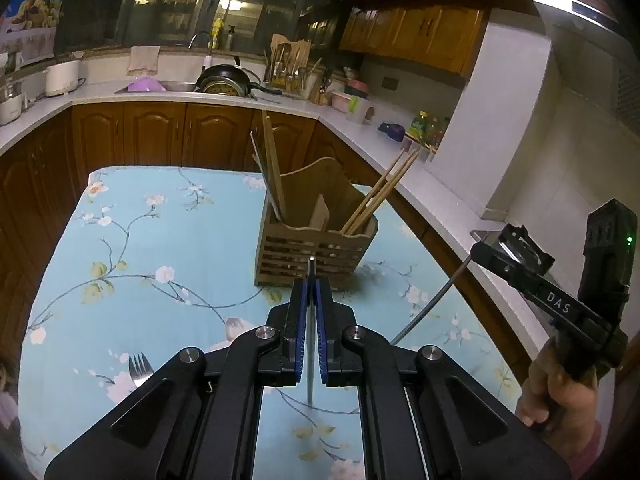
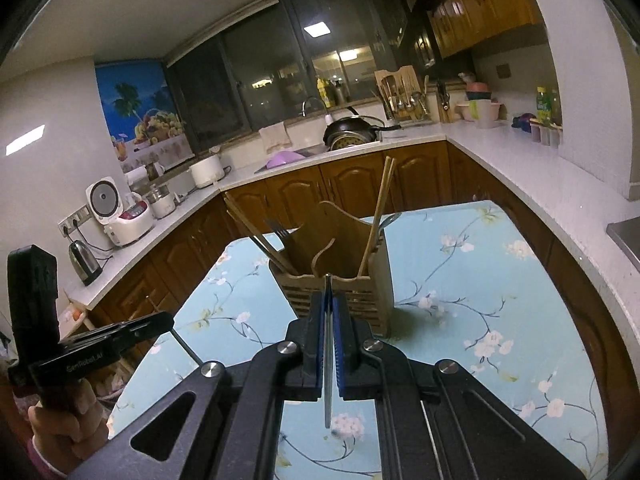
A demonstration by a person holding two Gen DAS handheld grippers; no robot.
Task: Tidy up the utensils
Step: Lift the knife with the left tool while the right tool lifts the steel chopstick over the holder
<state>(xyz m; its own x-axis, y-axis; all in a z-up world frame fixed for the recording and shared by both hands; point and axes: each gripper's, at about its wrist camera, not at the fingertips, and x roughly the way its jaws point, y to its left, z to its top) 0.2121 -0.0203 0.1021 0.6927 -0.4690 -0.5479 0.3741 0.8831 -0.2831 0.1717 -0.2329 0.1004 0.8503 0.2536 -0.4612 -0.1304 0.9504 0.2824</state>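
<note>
Both grippers' jaws pinch thin metal utensil handles [image 1: 311, 344] [image 2: 328, 360], heads hidden. Bamboo utensil caddy [image 1: 316, 236] stands on the desk [image 1: 160, 240]; only the left view shows a fork [image 1: 141, 368].

Dim indoor ceiling light [image 2: 317, 29]; fisheye bends edges, corners vignette black.

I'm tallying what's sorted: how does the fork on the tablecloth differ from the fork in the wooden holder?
The table fork lies flat on the tablecloth; the holder fork stands tines-up in the wooden holder. The table fork lies alone; the holder fork leans among chopsticks. Both are metal.
</note>
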